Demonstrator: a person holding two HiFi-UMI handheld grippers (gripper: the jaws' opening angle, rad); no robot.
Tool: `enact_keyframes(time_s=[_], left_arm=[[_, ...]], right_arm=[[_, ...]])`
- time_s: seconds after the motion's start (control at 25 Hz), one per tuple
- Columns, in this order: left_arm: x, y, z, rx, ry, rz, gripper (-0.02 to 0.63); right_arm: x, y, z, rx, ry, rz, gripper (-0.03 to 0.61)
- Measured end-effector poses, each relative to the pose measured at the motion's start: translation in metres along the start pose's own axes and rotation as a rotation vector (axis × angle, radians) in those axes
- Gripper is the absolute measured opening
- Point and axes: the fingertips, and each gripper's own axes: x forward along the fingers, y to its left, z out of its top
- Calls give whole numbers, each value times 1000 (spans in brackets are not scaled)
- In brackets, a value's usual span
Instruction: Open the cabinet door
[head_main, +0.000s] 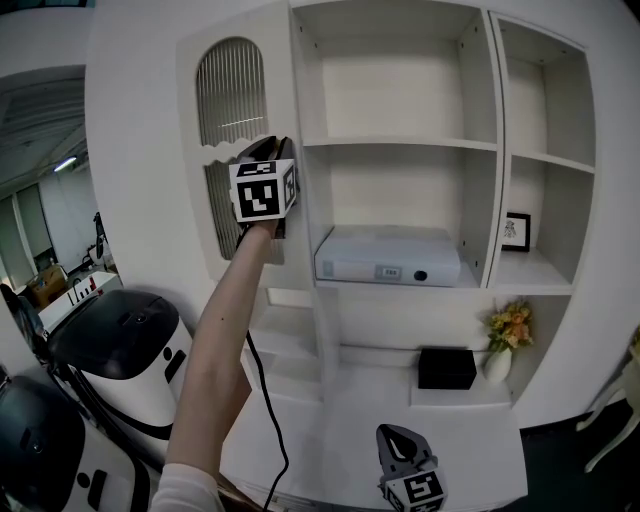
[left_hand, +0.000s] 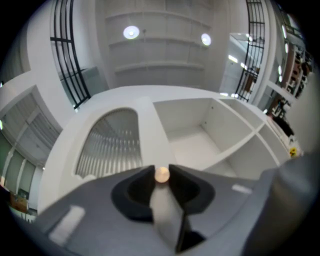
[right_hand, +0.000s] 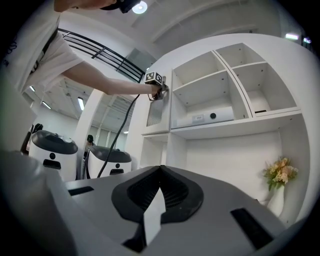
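The left gripper (left_hand: 161, 172) is raised to the cabinet with its two dark jaws clamped on a small round brass-coloured knob (left_hand: 161, 175). The knob sits on the right-hand edge of the cabinet door (head_main: 215, 215). This is a tall white door at the left end of a white shelf unit (head_main: 400, 143), just beside the open shelves. It has an arched ribbed panel (head_main: 230, 90) in its upper part. The door appears closed or very nearly so.

The door will probably handle as a stiff, fairly light panel that swings on hinges along its far left edge. The knob is the right place to hold it, but it is small, smooth and rounded, so the jaws could slip off under a jerk. A steady pull along the door's arc suits it. If the ribbed panel is glass, it is fragile and best left untouched.

The right gripper (right_hand: 160, 169) is held low in front of the unit, well apart from the door. Its jaws are together with nothing between them.

No brand name or writing can be read. A white box (head_main: 388, 257) on a middle shelf carries a small label, too small to make out. A little framed picture (head_main: 516, 231) further right is also illegible. Each gripper's cube shows only black-and-white square patterns.
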Motion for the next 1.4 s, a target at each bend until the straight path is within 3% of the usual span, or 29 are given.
enact_keyframes(time_s=[0.4, 0.8, 1.12, 1.4], left_arm=[[-50, 15, 25, -27, -28, -63, 87], [-88, 33, 42, -129, -37, -122, 84], [-111, 46, 50, -66, -60, -166, 86], [-136, 66, 59, -97, -101, -184, 89]], right_arm=[[6, 40, 2, -17, -7, 112, 0], [0, 67, 23, -64, -35, 155, 0], [-2, 75, 27, -111, -31, 142, 0], [-1, 88, 29, -144, -30, 175, 0]])
